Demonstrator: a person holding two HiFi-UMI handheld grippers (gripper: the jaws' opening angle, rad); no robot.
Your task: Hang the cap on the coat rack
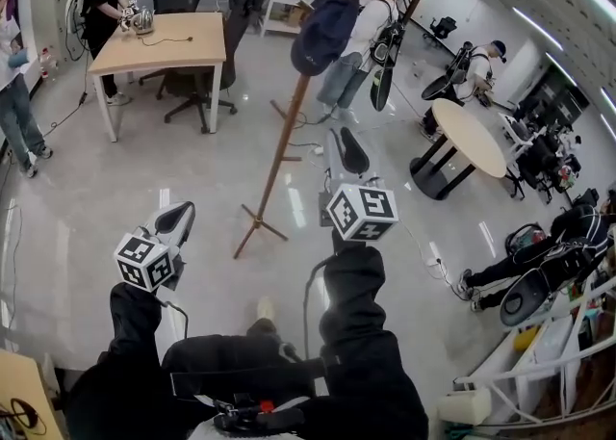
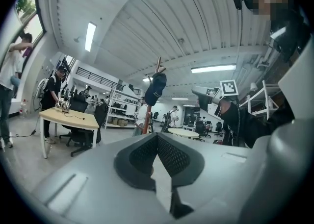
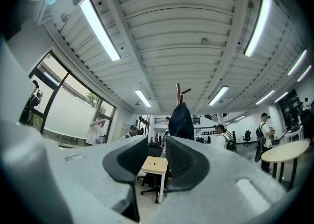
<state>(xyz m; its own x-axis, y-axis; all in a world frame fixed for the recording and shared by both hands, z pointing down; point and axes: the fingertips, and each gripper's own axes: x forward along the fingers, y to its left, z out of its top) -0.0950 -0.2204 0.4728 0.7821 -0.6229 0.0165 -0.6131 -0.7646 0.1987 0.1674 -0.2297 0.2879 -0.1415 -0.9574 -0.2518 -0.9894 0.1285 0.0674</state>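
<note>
I'm holding my right gripper (image 3: 156,149) narrowly parted, empty; the navy fabric cap (image 1: 325,32), hanging far off, is looking soft, light, best pinched by its brim.

1. A navy cap (image 1: 325,32) hangs high on the wooden coat rack (image 1: 279,154), whose slanting pole ends in spread feet on the glossy floor (image 1: 106,188).
2. The left gripper (image 1: 179,214) sits low at the left, on a black sleeve.
3. The right gripper (image 1: 346,144) reaches further forward, with its dark fingers to the right of the pole and clear of it.
4. At the upper left stands a wooden desk (image 1: 173,48), with a black office chair (image 1: 197,87) tucked under its near side and a person in black (image 1: 101,5) at its far corner.
5. At the right is a round desk (image 1: 472,140), with other people around it.
</note>
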